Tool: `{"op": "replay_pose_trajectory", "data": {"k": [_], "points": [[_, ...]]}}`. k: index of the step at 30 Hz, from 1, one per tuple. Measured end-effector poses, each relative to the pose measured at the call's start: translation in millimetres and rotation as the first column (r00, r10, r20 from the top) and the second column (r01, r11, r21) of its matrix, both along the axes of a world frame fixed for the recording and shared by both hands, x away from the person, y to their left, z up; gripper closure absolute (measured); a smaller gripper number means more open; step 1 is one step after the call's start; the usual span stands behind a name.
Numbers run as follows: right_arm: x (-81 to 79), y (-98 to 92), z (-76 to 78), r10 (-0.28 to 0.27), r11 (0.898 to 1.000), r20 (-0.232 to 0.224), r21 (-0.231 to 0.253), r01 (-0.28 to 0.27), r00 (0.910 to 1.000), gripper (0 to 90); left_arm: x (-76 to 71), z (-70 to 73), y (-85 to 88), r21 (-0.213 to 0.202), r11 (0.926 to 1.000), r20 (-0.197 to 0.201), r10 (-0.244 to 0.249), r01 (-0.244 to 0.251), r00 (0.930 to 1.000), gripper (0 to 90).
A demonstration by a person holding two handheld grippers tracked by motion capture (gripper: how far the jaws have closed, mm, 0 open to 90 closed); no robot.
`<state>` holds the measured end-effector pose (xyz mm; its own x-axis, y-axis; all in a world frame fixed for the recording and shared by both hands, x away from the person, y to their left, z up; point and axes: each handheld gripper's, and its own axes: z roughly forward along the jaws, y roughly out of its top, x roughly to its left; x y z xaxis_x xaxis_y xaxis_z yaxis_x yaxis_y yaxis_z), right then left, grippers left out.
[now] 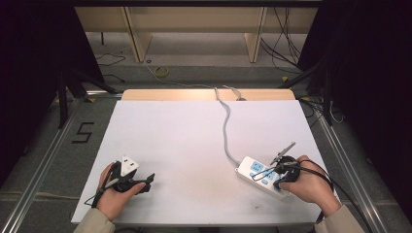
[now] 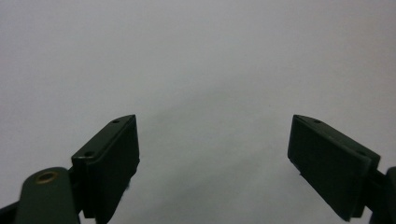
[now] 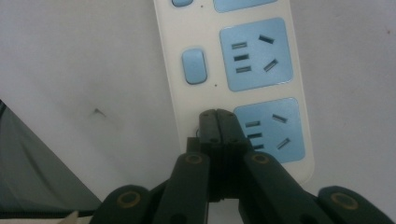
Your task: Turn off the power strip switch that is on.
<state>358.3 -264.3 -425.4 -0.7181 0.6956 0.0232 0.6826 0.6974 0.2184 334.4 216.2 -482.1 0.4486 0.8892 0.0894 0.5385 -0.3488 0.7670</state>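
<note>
Right gripper [image 3: 217, 114] fingers pressed together, tips on power strip [image 3: 261, 70] near end switch, right side of worktop [image 1: 194, 141]. Strip long axis runs away from fingers. Left gripper [image 2: 215, 154] fingers spread, nothing between, far from strip; right hand nearer.

White table [image 1: 194, 131], grey floor [image 1: 194, 75], wooden shelving [image 1: 194, 19] behind.

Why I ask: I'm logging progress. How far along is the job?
Done: the strip lies in reach on the table. In hand: the shut right gripper is tip-down at the strip's nearest socket. Left: the white plug sits by the open, empty left gripper, apparently not yet plugged in.
</note>
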Motion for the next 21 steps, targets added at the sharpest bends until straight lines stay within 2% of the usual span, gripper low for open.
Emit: {"op": "replay_pose_trajectory", "data": {"k": [6,13,21], "points": [[0.0,0.0,0.1,0.001,1.000,0.001,0.000,-0.001,1.0000,90.0,0.2,-0.1,0.2,0.004,1.0000,-0.001,-0.002,0.002,1.0000,16.5],[0.4,-2.7,2.4,-0.009,1.000,0.030,-0.005,0.009,0.9995,90.0,0.2,0.0,0.1,0.003,1.0000,-0.001,-0.002,0.002,1.0000,16.5],[0.9,-3.7,4.4,-0.018,1.000,0.050,0.020,0.017,0.9986,90.0,0.2,-0.2,0.1,0.000,1.0000,0.000,0.000,0.000,1.0000,16.5]]}}
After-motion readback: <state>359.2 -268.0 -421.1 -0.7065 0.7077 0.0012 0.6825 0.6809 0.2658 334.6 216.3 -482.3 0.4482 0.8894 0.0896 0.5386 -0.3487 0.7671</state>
